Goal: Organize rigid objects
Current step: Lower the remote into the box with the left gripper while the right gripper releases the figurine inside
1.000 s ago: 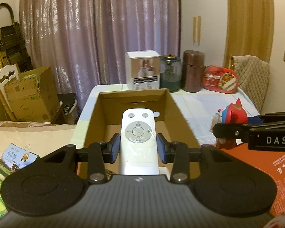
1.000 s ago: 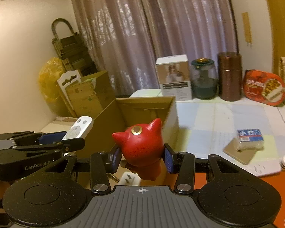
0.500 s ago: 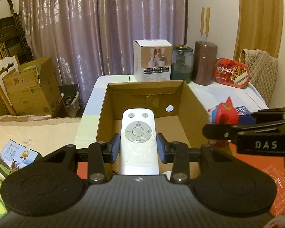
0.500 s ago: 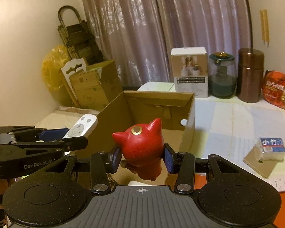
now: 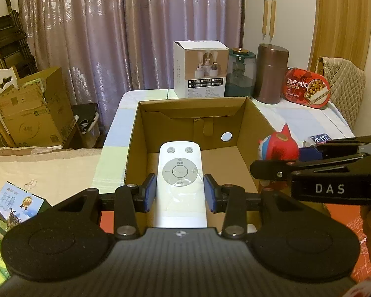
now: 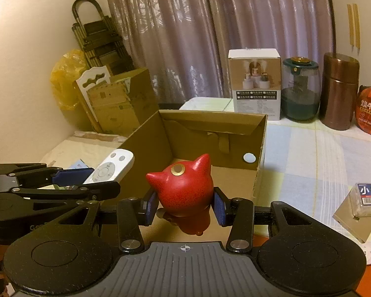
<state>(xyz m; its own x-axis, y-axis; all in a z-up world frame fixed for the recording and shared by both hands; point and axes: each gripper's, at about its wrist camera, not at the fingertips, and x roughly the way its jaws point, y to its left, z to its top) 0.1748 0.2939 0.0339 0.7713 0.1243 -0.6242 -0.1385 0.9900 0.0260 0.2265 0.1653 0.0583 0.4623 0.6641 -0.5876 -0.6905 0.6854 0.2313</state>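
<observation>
bg: purple curtain | white box | brown canister | folded ladder

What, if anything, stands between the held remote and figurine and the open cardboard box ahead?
Nothing visible: the white remote and red figurine hang over the open cardboard box, whose floor looks bare.

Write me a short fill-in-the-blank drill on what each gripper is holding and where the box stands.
1. The left gripper is shut on a white ____.
2. The right gripper is shut on a ____ cat figurine with pointed ears.
3. The open cardboard box ahead of both grippers has a round ____ in its far wall.
4. Behind the cardboard box stands a white carton, next to a green ____.

Missing words: remote; red; hole; jar
</observation>
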